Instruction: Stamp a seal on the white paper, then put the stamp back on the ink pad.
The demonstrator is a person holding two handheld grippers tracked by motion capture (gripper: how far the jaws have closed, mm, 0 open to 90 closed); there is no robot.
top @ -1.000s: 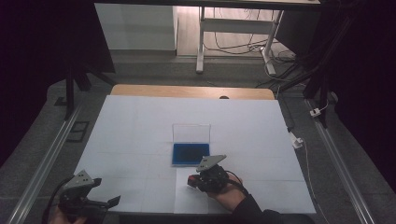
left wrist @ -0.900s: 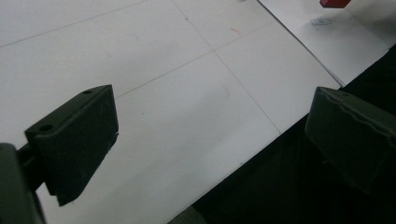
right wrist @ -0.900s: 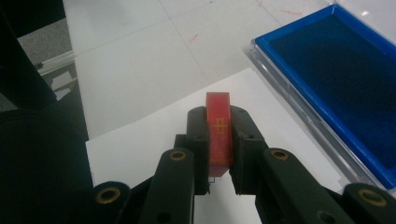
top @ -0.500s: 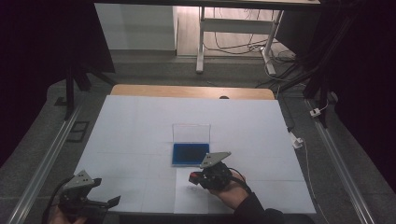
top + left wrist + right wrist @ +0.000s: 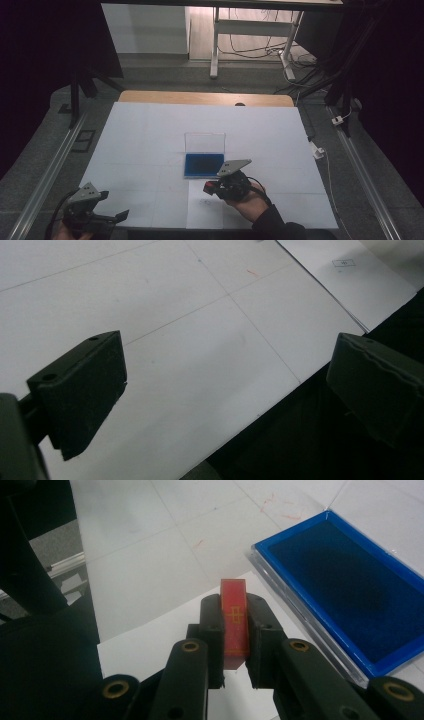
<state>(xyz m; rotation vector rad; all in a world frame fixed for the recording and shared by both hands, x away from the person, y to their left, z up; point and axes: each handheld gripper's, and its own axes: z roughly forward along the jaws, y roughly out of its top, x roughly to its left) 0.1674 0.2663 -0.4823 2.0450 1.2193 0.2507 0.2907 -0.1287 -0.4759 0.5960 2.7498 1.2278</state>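
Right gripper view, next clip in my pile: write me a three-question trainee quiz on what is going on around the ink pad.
1. True or false: the right gripper is shut on a red stamp block.
2. Which state is the blue ink pad in? A) lid closed B) clear lid open at its far side C) turned upside down
3. In a few words, how do the left gripper's jaws stand, and what is between them?

Key
1. True: both pads press the block's sides.
2. B: the clear lid lies open beyond the blue pad.
3. Wide apart, with nothing between them, over the white table sheet's near edge.
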